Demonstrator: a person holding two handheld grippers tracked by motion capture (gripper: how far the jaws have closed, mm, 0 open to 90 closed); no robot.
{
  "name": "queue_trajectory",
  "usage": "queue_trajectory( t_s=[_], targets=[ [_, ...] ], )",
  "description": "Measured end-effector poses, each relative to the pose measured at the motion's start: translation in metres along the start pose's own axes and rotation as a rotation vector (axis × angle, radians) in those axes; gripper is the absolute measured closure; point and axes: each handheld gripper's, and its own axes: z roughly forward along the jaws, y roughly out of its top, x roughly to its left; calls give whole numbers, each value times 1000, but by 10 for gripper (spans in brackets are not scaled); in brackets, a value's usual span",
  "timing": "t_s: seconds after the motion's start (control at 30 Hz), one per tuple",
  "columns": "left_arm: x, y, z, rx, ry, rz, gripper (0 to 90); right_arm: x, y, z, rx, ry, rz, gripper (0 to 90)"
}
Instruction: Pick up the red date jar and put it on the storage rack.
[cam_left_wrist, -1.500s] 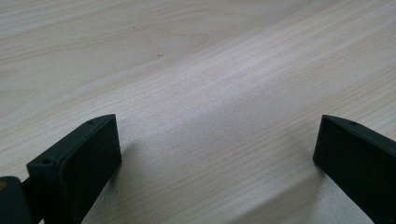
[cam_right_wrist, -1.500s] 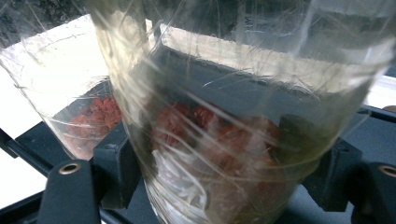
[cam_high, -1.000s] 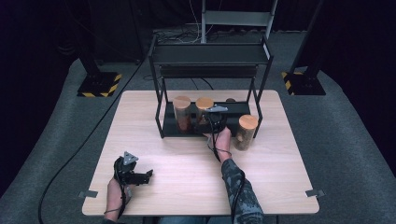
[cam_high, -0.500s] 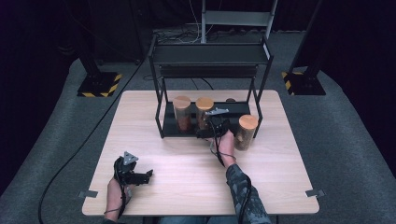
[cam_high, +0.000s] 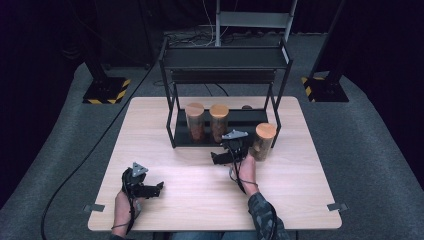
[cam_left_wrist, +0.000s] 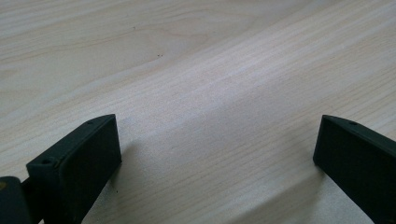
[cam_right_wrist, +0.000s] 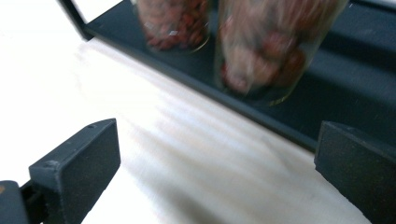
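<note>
At the centre of the high view the right claw (cam_high: 218, 158), jaws wide and empty after just opening, sits beside a clear jar (cam_high: 262, 142) with a round wooden lid, standing upright on the bench (cam_high: 150, 125) right of the black rack (cam_high: 225, 60), while the left claw (cam_high: 159, 188) rests wide and empty at lower left.

No readable text, labels, brands or numbers anywhere. Only sign-like marking: yellow-and-black hazard stripes on the two dark floor stand bases, one at 10 o'clock (cam_high: 106, 91) from the light wooden table (cam_high: 150, 125), one at 2 o'clock (cam_high: 324, 89). The clear cork-lidded jars (cam_high: 195, 121) on the black metal rack (cam_high: 225, 57) carry no labels that can be made out; in the right gripper view they're blurred.
</note>
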Motion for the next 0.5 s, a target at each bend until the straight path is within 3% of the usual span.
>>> queue_trajectory(
  t_s=[0.3, 0.5],
  targets=[
    [0, 0, 0, 0, 0, 0, 0, 10, -31, -26, -20, 37, -26, 0],
    [0, 0, 0, 0, 0, 0, 0, 10, -56, -41, -16, 62, -10, 0]
  ],
)
